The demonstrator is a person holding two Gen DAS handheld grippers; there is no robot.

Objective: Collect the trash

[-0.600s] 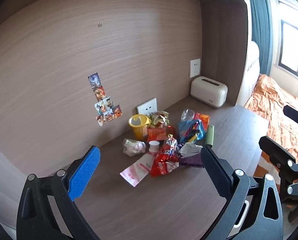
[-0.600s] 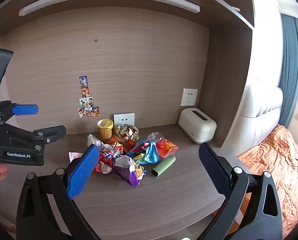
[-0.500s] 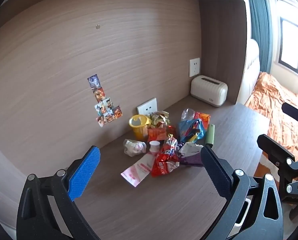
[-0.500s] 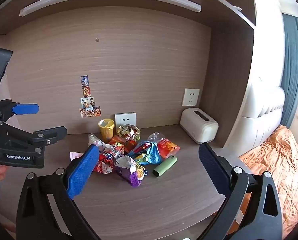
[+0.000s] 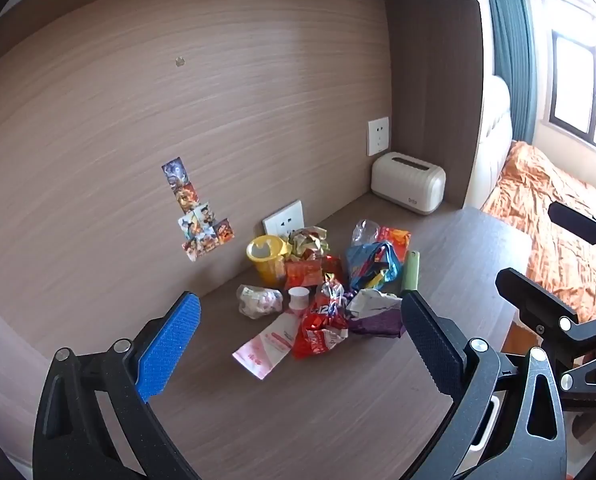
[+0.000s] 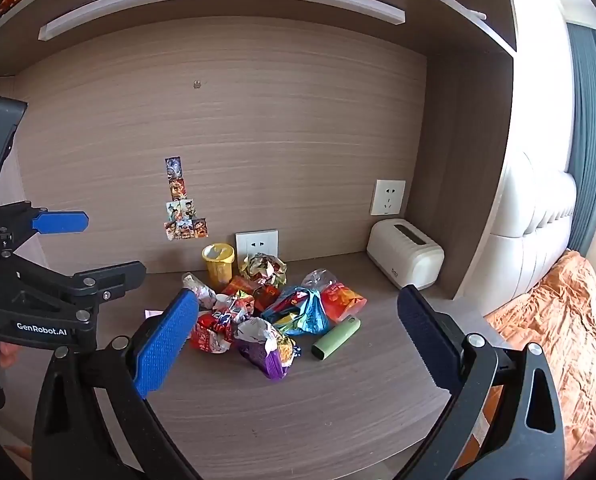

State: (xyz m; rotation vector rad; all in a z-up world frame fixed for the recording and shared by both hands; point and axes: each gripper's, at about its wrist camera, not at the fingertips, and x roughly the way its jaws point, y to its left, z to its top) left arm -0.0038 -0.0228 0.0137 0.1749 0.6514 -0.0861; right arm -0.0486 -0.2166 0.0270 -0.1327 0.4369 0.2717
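A heap of trash lies on the brown desk near the back wall: a red wrapper [image 5: 318,330], a pink sachet [image 5: 267,344], a purple bag [image 6: 267,350], a blue foil bag [image 6: 300,314], an orange packet [image 6: 340,298], a crumpled clear bag [image 5: 257,300], a green tube [image 6: 336,338] and a yellow cup [image 6: 217,262]. My left gripper [image 5: 298,344] is open and empty, above the desk in front of the heap. My right gripper [image 6: 295,340] is open and empty, also short of the heap. The left gripper shows in the right wrist view [image 6: 53,272].
A white toaster [image 6: 408,256] stands at the back right by the side panel. Wall sockets [image 6: 257,244] and stickers [image 6: 179,208] are on the back wall. A shelf runs overhead. A bed with an orange cover [image 5: 554,216] lies past the desk's right edge.
Both views have shifted slightly; the heap sits a touch closer and more central. Both grippers stay open and nothing was touched.
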